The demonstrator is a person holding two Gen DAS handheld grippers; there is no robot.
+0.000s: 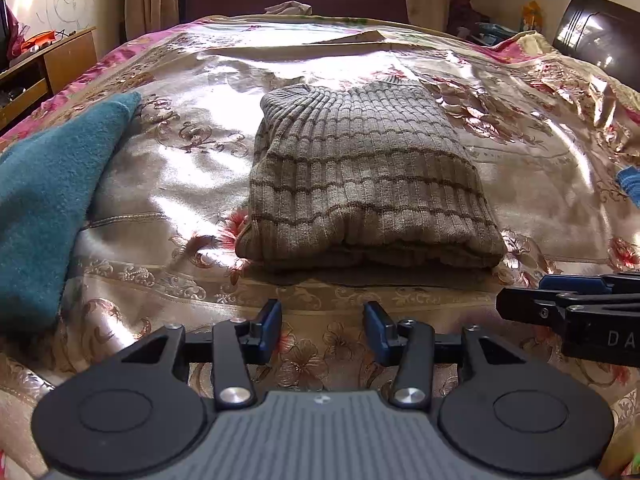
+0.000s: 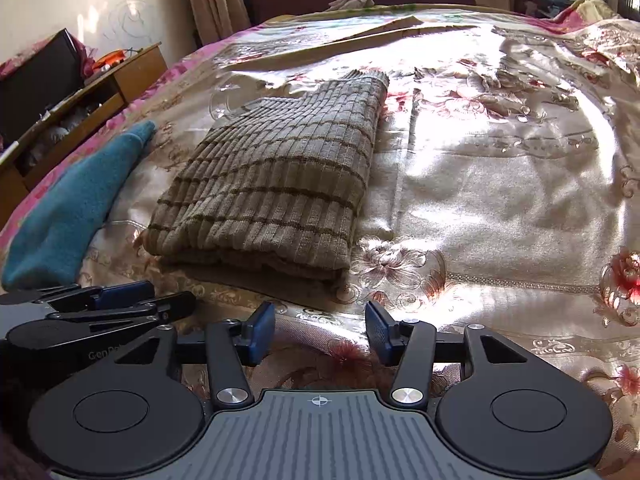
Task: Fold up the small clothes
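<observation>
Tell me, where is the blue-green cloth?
The blue-green cloth lies on the bedspread at the left of both views, left of the folded striped sweater with a gap between.

Grey-brown striped ribbed sweater, folded into a thick rectangle, flat on floral bedspread

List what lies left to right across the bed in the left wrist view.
Teal fleece cloth → folded grey-brown striped ribbed knit sweater → tip of the right gripper, with a blue cloth scrap at the far right edge.
</observation>
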